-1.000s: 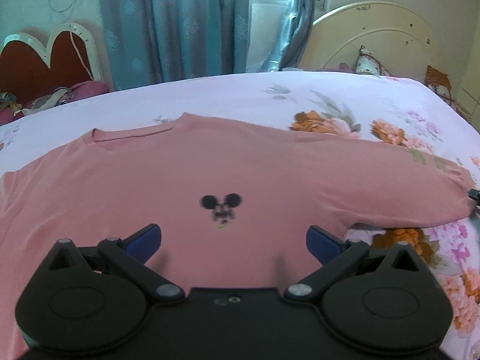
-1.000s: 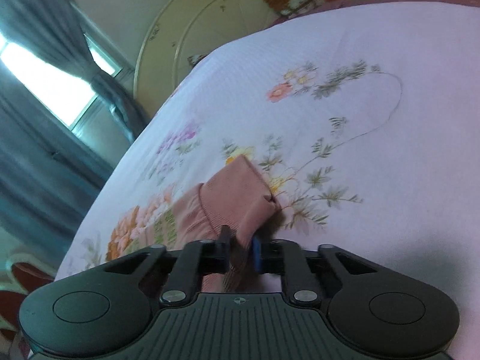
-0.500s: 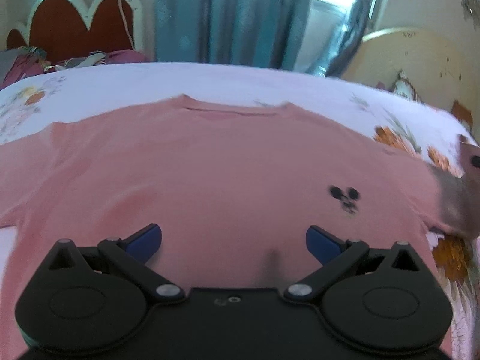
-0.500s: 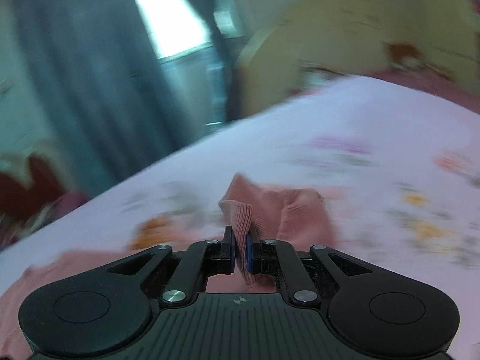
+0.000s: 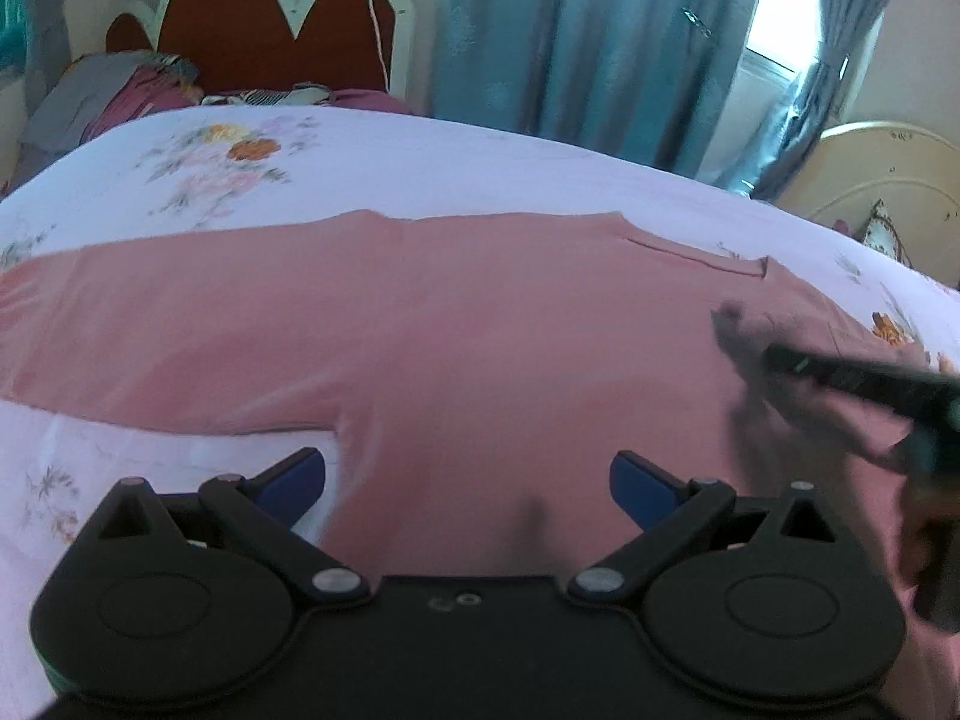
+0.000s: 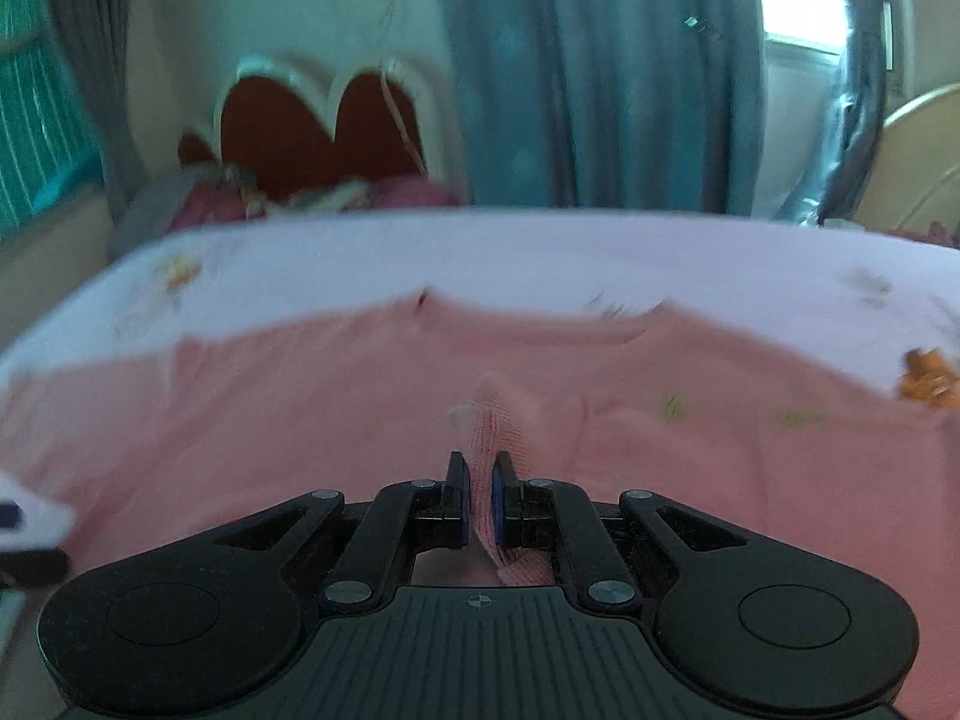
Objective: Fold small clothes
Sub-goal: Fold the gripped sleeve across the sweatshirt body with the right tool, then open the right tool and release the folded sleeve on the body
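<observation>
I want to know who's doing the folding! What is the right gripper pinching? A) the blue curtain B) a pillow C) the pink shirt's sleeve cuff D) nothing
C: the right gripper has its blue pads shut on the ribbed cuff of the pink shirt, while the left gripper hangs open over the shirt with nothing in it.

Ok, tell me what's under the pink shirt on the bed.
The pink shirt lies spread on the floral bedsheet, which shows all around it; whatever sits beneath its body is covered. The right gripper pinches one sleeve cuff, lifted over the shirt.
</observation>
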`<move>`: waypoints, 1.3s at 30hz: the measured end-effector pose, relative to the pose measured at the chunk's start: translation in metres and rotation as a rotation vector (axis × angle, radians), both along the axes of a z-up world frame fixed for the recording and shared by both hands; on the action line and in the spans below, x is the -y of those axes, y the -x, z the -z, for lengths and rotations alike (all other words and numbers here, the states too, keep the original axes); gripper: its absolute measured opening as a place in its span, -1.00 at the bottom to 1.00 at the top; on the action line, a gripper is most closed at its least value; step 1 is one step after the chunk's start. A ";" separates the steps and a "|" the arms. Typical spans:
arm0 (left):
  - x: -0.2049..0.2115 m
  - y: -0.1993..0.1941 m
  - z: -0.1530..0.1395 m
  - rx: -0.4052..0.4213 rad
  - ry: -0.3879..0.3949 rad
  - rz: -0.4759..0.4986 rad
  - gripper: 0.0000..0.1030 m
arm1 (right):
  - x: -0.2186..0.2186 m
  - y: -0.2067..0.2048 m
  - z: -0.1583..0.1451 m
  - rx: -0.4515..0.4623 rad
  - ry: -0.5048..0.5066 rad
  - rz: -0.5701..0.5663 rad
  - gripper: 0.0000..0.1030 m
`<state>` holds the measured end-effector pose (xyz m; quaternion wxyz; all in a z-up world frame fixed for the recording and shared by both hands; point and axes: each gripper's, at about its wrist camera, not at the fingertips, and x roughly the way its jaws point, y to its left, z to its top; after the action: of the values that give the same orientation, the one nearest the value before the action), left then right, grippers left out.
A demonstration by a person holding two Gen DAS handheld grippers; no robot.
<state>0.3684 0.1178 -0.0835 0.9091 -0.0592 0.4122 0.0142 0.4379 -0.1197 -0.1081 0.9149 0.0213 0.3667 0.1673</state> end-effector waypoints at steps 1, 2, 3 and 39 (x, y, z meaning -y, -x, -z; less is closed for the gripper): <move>-0.001 -0.001 0.000 0.002 0.008 0.004 0.96 | -0.007 0.000 0.009 -0.025 0.019 0.002 -0.73; 0.000 -0.002 0.000 0.004 0.015 0.009 0.96 | -0.006 -0.001 0.017 -0.037 0.033 0.002 -0.20; 0.000 -0.005 0.000 0.005 0.026 0.017 0.96 | -0.007 0.006 0.016 -0.009 0.023 -0.021 0.07; 0.065 -0.082 0.055 0.057 0.283 0.193 -0.87 | 0.232 0.079 0.021 -0.063 -0.002 0.484 -0.29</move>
<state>0.4499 0.0528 -0.1385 0.9001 -0.1471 0.3878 -0.1332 0.3588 -0.3517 -0.1290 0.9165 0.1149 0.3788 -0.0573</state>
